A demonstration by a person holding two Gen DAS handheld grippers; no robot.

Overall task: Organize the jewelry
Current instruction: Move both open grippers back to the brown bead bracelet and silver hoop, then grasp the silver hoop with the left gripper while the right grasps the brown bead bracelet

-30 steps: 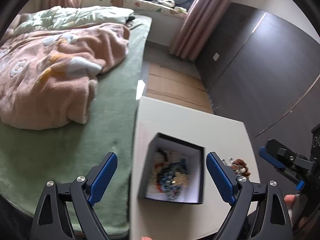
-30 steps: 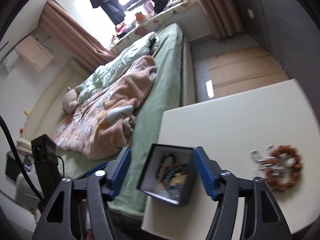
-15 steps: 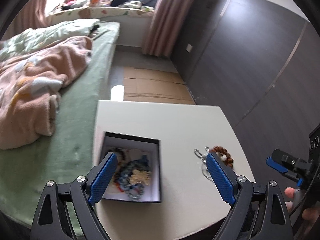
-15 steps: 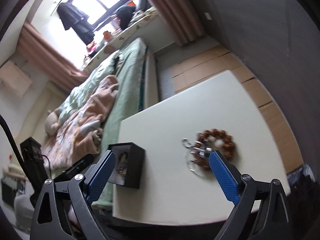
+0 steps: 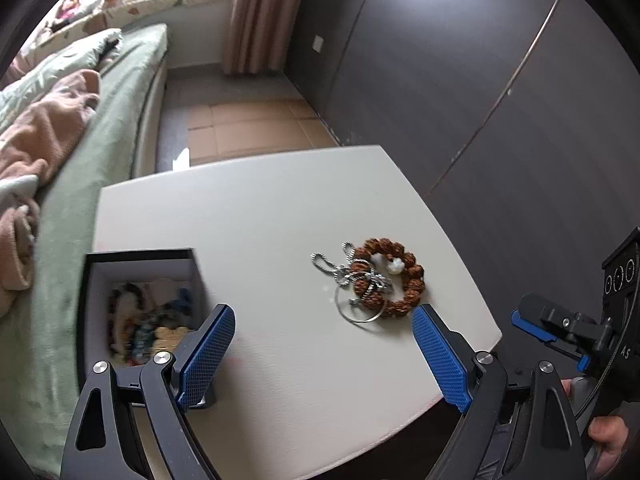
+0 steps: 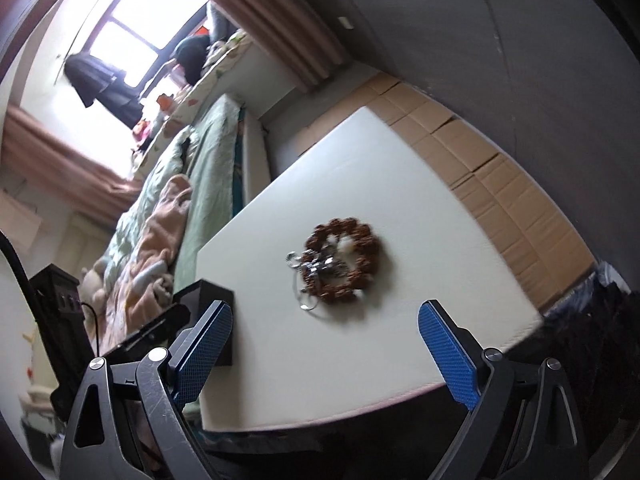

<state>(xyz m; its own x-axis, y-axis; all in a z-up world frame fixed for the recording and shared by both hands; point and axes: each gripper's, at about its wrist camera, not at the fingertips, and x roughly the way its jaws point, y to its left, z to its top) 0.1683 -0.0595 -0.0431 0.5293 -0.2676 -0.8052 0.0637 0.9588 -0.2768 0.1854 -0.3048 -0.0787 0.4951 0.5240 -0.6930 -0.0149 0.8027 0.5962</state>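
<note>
A brown bead bracelet (image 5: 400,276) lies on the white table (image 5: 256,216) with a silver chain and ring (image 5: 352,280) tangled on its left side. A black box (image 5: 136,312) with a white lining holds several pieces of jewelry at the table's left edge. My left gripper (image 5: 324,356) is open and empty above the table's near edge. The right gripper (image 5: 548,330) shows beyond the table's right corner. In the right wrist view my right gripper (image 6: 326,350) is open and empty, just short of the bracelet (image 6: 344,264) and beside the box (image 6: 208,300).
A bed with green sheets (image 5: 100,128) and a pink blanket (image 5: 44,132) runs along the table's left side. Dark wardrobe panels (image 5: 460,80) stand to the right. Flattened cardboard (image 5: 256,124) covers the floor beyond the table.
Both grippers swung right from the black box toward the bracelet and chain. The right gripper came closer to the bracelet. Both stayed open and empty.
</note>
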